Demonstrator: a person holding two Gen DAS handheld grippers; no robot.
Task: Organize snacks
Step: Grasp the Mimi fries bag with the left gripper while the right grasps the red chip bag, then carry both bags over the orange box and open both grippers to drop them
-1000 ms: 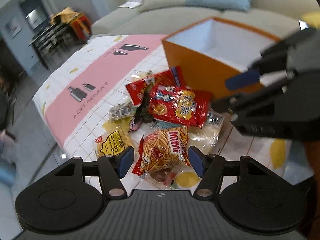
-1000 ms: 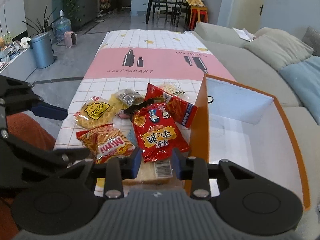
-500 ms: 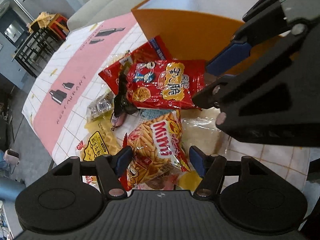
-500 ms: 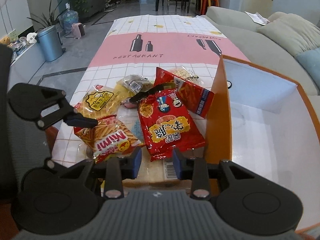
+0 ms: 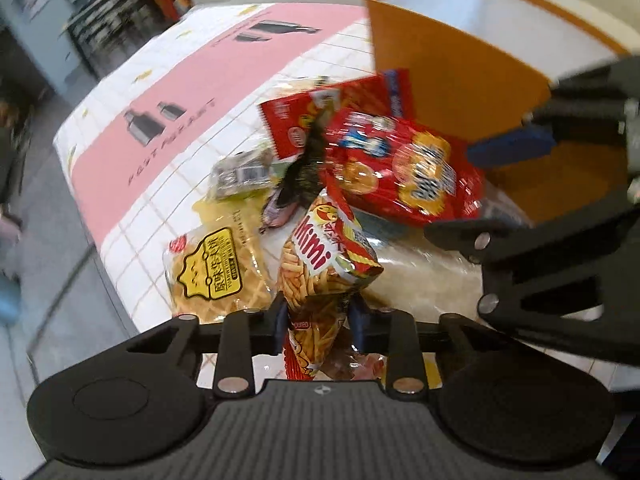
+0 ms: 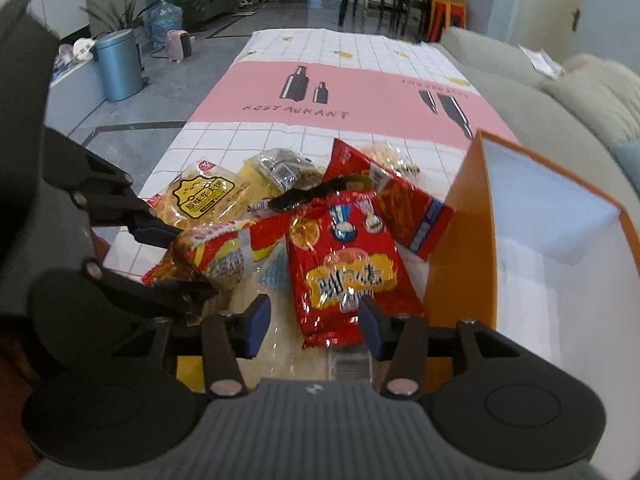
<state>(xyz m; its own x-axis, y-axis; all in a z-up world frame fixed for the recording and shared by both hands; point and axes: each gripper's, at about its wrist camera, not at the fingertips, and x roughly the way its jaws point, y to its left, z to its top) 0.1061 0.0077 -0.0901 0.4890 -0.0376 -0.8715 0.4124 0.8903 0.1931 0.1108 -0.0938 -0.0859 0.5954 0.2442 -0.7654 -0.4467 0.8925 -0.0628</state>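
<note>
My left gripper (image 5: 318, 320) is closing, and its pads squeeze the crumpled near end of the orange Mimi stick-snack bag (image 5: 320, 264). In the right wrist view that bag (image 6: 216, 252) stands pinched between the left gripper's fingers at the left. My right gripper (image 6: 314, 320) is opening, with its jaws on either side of the near end of a red snack bag (image 6: 344, 264); its pads do not press on it. The red bag (image 5: 400, 172) lies on the pile beside the orange box (image 6: 460, 240), which has a white inside.
More packs lie on the pink and white tablecloth (image 6: 360, 92): a yellow cake pack (image 6: 200, 196), a second red bag (image 6: 412, 216) and a clear pack (image 5: 424, 276) under the pile. A sofa (image 6: 520, 76) runs along the right. The table edge is near the yellow pack.
The left jaws have closed on the Mimi bag, crumpling it and tipping it up. The right jaws have spread wider around the red bag's near end. Both grippers have sunk closer to the pile.
</note>
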